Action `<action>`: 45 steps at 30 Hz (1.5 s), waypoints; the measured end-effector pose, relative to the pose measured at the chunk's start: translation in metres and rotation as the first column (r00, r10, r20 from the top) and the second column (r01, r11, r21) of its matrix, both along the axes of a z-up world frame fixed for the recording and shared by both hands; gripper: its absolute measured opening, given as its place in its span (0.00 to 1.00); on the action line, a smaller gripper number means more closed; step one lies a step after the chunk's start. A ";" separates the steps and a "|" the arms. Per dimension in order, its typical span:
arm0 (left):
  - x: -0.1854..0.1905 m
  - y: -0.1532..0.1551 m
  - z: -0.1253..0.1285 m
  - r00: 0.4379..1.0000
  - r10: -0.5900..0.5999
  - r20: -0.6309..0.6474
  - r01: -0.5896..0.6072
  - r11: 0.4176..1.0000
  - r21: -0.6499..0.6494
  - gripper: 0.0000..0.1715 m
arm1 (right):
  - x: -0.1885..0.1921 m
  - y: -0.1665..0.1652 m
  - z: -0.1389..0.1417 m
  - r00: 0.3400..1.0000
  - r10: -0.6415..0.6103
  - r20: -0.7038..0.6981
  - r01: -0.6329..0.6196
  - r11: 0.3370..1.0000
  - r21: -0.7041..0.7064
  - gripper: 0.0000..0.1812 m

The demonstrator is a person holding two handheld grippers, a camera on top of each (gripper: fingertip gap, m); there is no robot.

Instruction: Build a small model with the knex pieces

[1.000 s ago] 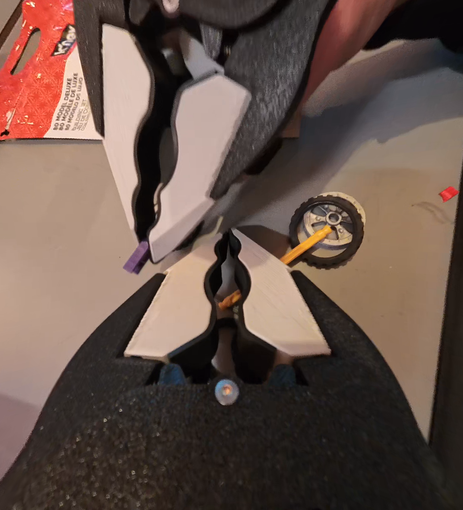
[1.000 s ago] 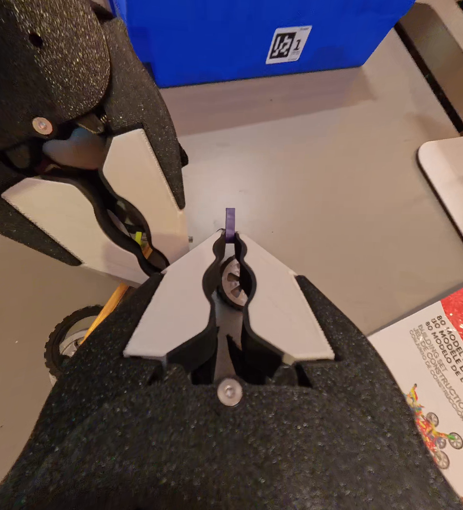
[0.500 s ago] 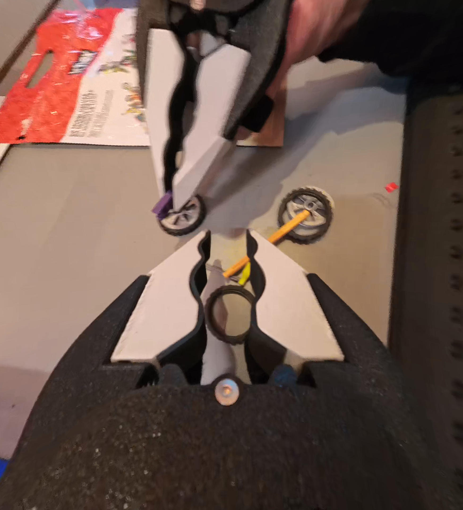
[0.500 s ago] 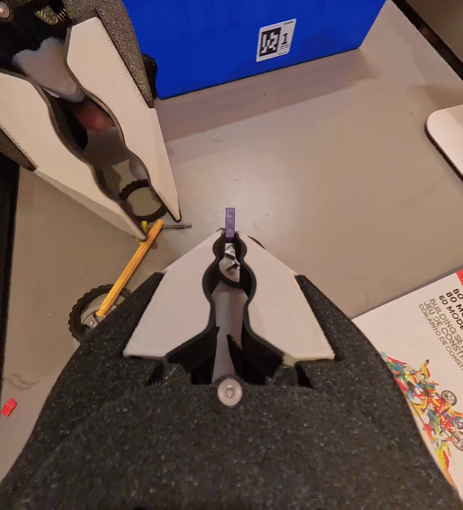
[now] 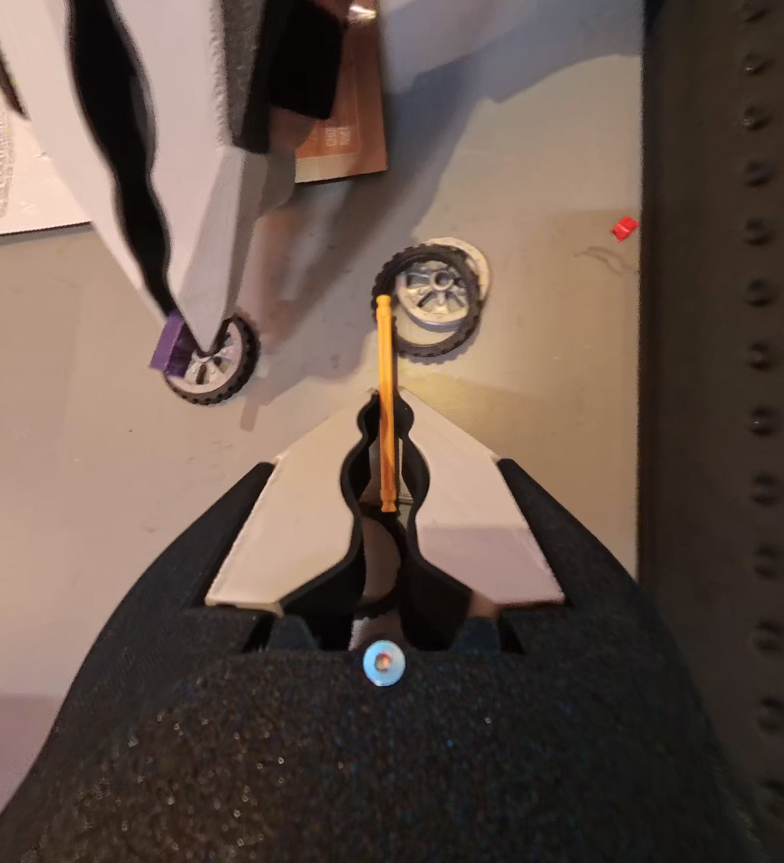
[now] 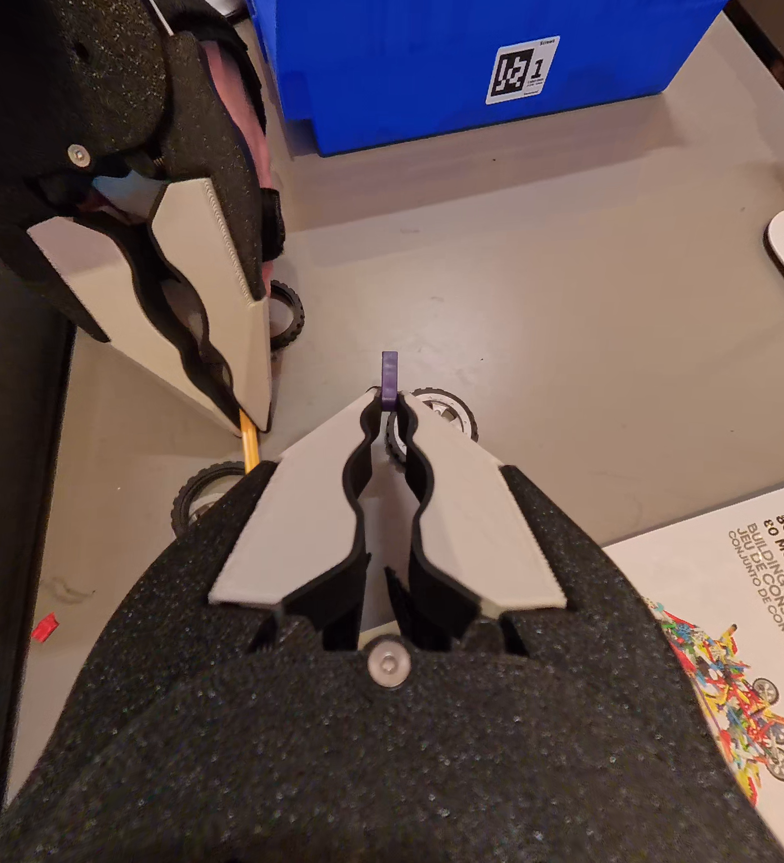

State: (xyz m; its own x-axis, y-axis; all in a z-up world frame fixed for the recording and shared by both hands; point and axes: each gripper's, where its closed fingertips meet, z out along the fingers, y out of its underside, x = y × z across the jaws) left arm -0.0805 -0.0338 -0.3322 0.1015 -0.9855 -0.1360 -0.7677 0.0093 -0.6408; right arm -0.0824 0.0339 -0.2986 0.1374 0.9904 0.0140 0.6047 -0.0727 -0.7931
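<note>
Now left tool (image 5: 386,397) closed on rod (image 5: 385,373), long axis pointing far; right tool (image 6: 389,397) closed on purple piece (image 6: 389,373), wheel (image 6: 446,411) just beside.

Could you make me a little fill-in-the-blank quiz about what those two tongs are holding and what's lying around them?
1. The left tongs are shut on a thin ____ rod.
2. The right tongs pinch a small ____ piece at their tips.
3. The box standing behind the tongs is ____.
4. The tiny scrap near the table's dark edge is ____.

Missing words: orange; purple; blue; red
</note>
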 end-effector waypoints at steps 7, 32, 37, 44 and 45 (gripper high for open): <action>-0.010 0.027 0.018 0.973 0.200 0.115 -0.193 0.978 -0.074 0.02 | 0.006 0.012 0.007 0.997 -0.063 -0.033 0.063 0.998 -0.002 0.03; -0.028 0.041 0.003 0.977 0.214 -0.017 -0.213 0.976 0.038 0.02 | 0.005 -0.035 -0.027 0.919 0.174 0.353 -0.295 0.899 0.325 0.12; -0.025 0.039 0.006 0.980 0.197 -0.014 -0.196 0.979 0.048 0.02 | 0.007 -0.041 -0.017 0.941 0.195 0.278 -0.274 0.920 0.279 0.12; -0.021 0.041 0.008 0.978 0.209 0.001 -0.209 0.976 0.060 0.02 | 0.009 -0.036 -0.022 0.945 0.173 0.277 -0.246 0.935 0.256 0.11; -0.020 0.042 0.009 0.978 0.210 0.006 -0.210 0.976 0.066 0.02 | 0.008 -0.034 -0.020 0.951 0.170 0.259 -0.237 0.938 0.252 0.11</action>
